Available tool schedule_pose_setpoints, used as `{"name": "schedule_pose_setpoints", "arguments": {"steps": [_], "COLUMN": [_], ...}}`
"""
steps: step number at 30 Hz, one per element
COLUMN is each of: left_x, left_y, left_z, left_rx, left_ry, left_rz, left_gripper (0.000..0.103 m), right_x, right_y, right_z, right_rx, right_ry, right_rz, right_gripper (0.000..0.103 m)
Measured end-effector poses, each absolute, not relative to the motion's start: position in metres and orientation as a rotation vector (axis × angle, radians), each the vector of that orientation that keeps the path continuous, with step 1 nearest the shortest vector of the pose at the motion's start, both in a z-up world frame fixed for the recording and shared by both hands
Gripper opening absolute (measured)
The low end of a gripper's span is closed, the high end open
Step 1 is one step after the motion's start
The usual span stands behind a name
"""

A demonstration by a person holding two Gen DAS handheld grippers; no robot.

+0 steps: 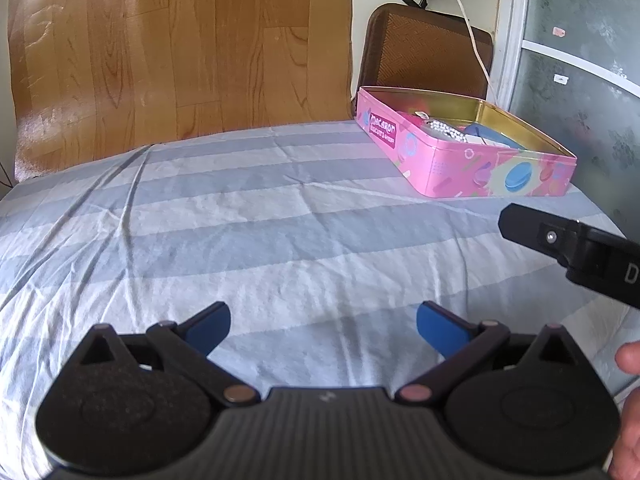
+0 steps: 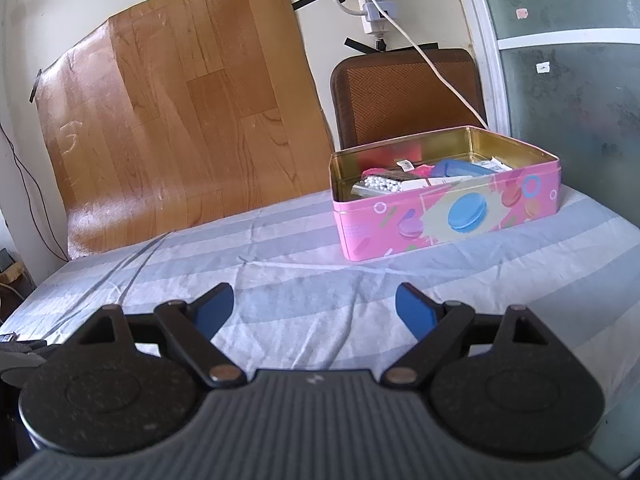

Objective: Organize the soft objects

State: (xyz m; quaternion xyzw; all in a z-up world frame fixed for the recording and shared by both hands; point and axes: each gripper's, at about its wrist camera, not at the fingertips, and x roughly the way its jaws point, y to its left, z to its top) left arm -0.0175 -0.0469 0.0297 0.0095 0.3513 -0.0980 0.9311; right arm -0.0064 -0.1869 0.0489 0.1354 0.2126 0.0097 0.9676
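Wide bare stretch of blue-and-white striped bedsheet ahead of both tools, rumpled, running to the bed's far edge under the wood-grain vinyl sheet taped on the wall. The left gripper hangs over the cloth, blue-padded jaws spread apart, nothing between them. The right gripper likewise: jaws parted and bare. At two o'clock sits the open pink rectangular macaron tin, "macaron" readable on its short end, with mixed items inside, pink fabric among them. Behind it stands a brown woven chair back; a white power strip drops its cord toward the tin.
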Motion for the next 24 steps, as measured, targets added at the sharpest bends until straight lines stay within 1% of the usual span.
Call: {"name": "schedule_pose_setpoints", "arguments": {"steps": [24], "left_x": [-0.0218], "left_y": [-0.051], "left_z": [0.0304], "left_rx": [0.039], "left_ry": [0.686], "left_rz": [-0.245], "left_gripper": [0.103], "right_x": [-0.0071], "right_y": [-0.1882], "right_z": [0.0484], "right_rx": [0.273], "right_ry": [0.429], "right_rz": [0.015], "right_gripper": [0.09]}}
